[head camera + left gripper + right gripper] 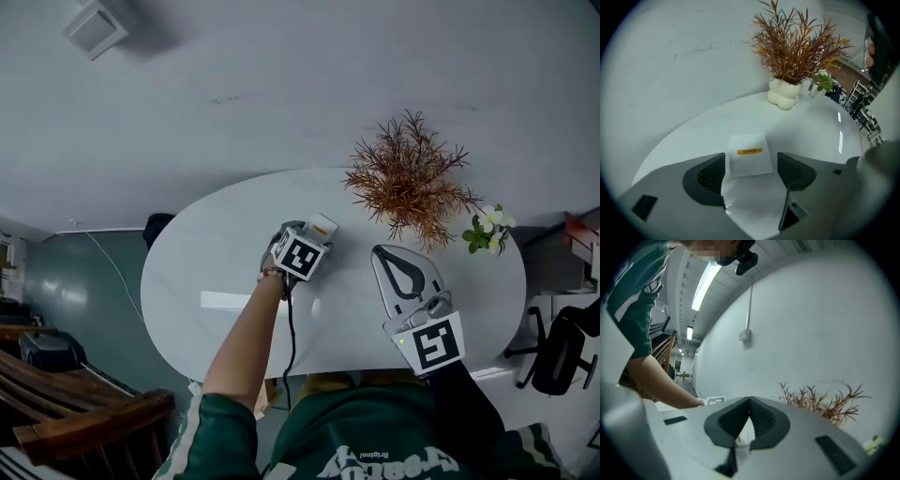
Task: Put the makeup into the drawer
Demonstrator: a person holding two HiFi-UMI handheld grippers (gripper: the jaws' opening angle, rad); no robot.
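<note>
Makeup packet (749,161) on table (693,136); dried plant (794,44) in vase (783,92)

Person wears a short-sleeved dark green top (375,422) with white stripes down the left sleeve (202,427) and white lettering (389,461) across the chest. A thin band (272,274) circles the left wrist. The left gripper (750,161) and right gripper (750,403) have pale grey bodies and dark ribbed pads (711,174). Each bears a white cube with a black square marker: the left cube (300,255) sits over the middle of the table (187,272), the right cube (434,344) at its near edge. A black cable (290,337) runs from the left gripper across that near edge.
</note>
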